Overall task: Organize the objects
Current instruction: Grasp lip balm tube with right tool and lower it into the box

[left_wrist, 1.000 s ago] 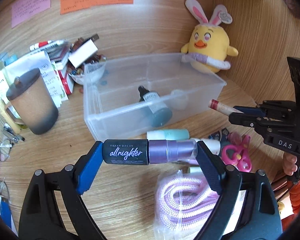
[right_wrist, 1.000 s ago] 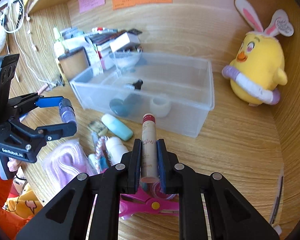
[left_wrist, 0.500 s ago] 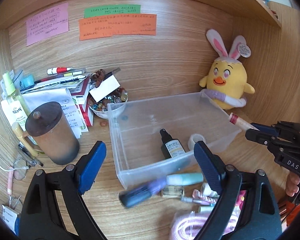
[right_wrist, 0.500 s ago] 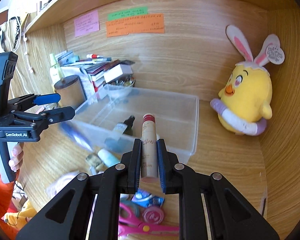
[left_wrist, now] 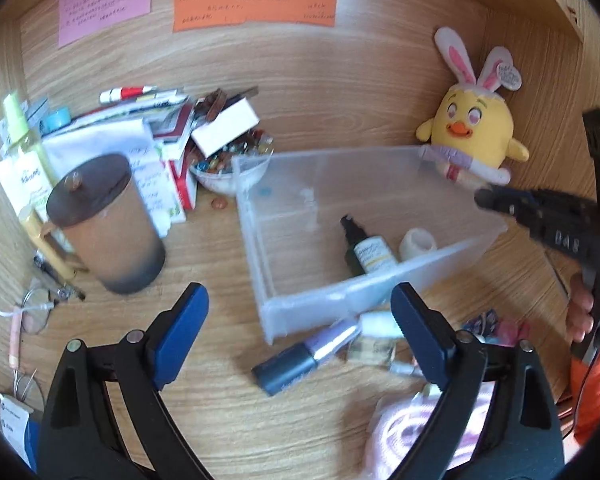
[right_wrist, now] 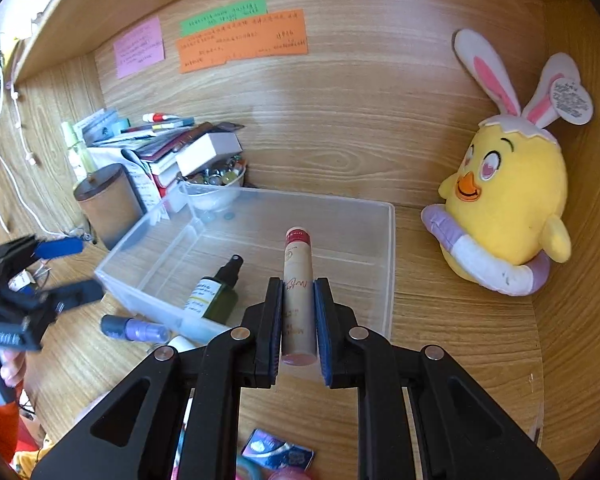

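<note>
Your right gripper [right_wrist: 298,312] pinches a tube [right_wrist: 298,292] above the clear bin [right_wrist: 388,240] — two items inside. Your left gripper [left_wrist: 300,328], jaws spread, holds nothing — the spray bottle [left_wrist: 304,354] and other clutter wait on the desk [left_wrist: 204,412].

Sitting in the clear bin [right_wrist: 384,264]: one green spray bottle [right_wrist: 216,296], one tape roll [left_wrist: 418,242]; sticking to the wall, three notes [right_wrist: 242,46]; possibly more.

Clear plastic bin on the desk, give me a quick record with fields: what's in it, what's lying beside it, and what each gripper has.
bin contents: clear plastic bin holds a dark green spray bottle and a tape roll
outside bin: purple setting spray lying on the desk at the front wall
left gripper: open, empty
right gripper: shut on a beige cosmetic tube, over the bin
</note>
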Available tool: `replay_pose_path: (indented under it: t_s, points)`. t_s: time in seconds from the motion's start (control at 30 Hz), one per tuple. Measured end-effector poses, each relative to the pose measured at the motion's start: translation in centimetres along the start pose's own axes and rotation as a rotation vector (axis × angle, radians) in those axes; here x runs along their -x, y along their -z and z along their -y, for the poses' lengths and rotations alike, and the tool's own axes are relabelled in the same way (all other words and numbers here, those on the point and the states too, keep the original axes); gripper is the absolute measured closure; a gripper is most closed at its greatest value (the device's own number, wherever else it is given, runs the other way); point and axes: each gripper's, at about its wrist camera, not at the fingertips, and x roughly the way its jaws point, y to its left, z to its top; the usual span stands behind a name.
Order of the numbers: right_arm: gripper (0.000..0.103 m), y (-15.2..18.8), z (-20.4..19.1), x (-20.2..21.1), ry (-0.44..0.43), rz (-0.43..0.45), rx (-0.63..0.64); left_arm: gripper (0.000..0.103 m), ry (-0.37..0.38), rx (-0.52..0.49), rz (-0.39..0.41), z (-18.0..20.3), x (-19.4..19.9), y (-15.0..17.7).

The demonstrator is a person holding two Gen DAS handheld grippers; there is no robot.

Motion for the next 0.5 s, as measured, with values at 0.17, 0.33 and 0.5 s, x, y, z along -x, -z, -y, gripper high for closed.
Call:
replay_pose_path:
  t_s: [0.17,0.33,0.5]
  points:
    - [0.089,-0.4,0.4,-2.3,-0.009,-0.054,0.002,0.009,-0.002,-0.053,-0.075,-0.5,-2.0,2.1]
    - [0.089,-0.4,0.6,-4.3,-0.013,-0.118,0.000,0.020,0.077,-0.090,-0.157,-0.5,-4.4,2.8]
    - [0.089,-0.3,0.8,-5.6,-0.004,-0.157,0.001,0.043,0.117,-0.120,-0.208,-0.2,-5.6,3.4]
